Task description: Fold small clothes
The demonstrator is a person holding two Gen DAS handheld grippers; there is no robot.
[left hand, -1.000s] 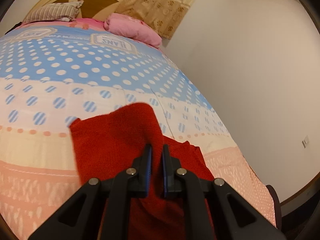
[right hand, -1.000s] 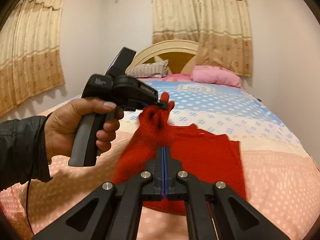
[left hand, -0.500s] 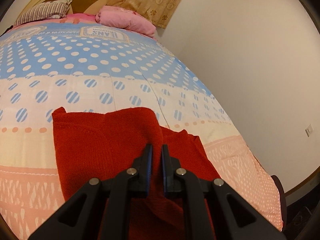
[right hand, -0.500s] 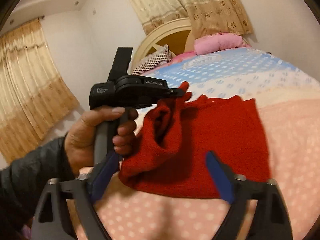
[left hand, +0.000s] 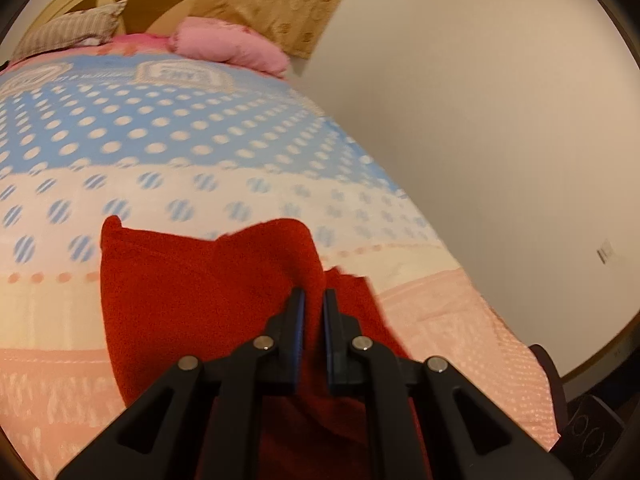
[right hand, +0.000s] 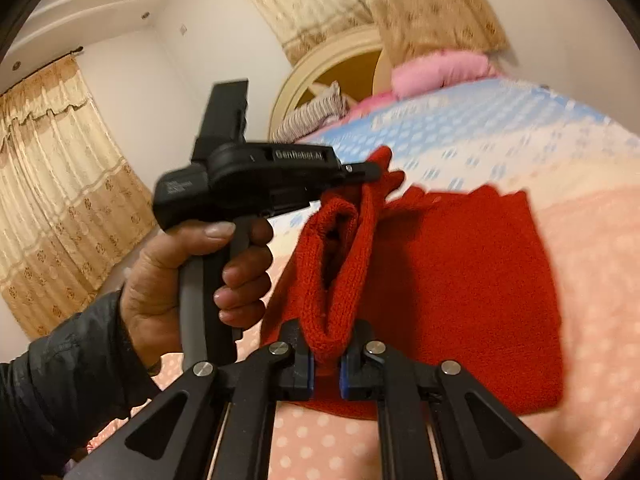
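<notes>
The bed fills the frame; the red knit garment lies mid-frame on it. The left gripper pinches its raised corner; the right gripper, just closed, clamps a fold.

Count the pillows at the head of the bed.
2. A striped pillow lies against the headboard at the far left; a pink pillow lies to its right, nearer the wall. More could be hidden behind them.

Left gripper clamping red knit garment, polka-dot bedspread, pink pillow
</notes>
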